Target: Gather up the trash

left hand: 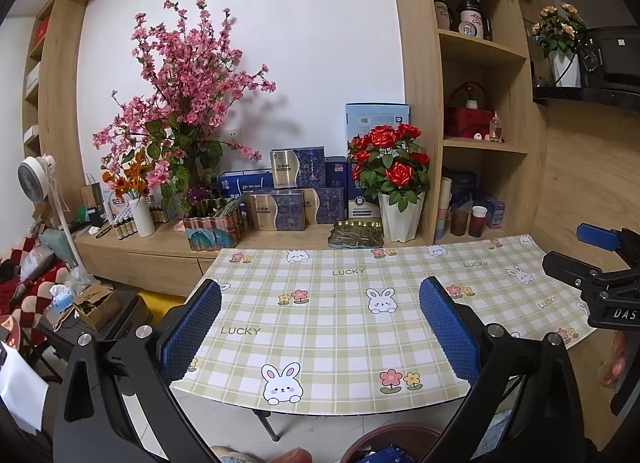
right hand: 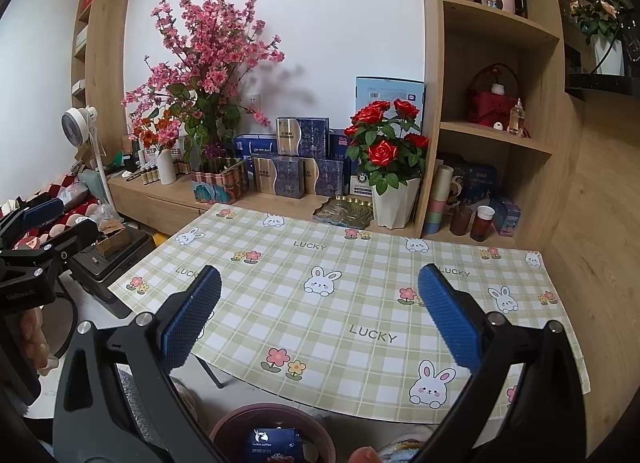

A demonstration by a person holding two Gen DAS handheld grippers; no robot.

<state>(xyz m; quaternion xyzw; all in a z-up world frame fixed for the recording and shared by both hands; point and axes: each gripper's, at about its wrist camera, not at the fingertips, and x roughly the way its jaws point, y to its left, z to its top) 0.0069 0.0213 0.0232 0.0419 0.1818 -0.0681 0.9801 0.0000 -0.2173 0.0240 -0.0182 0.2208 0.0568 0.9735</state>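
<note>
A white pot of red roses (left hand: 394, 179) stands on the wooden sideboard (left hand: 168, 241). Left of it lie blue gift boxes (left hand: 296, 191); farther left, pink blossom branches (left hand: 188, 99) and a white fan (left hand: 36, 179).

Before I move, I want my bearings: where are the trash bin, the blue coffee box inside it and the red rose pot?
trash bin (right hand: 224, 429): right wrist view, left rim.
blue coffee box (right hand: 272, 445): right wrist view, printed front face.
red rose pot (left hand: 400, 217): left wrist view, white front wall.
</note>
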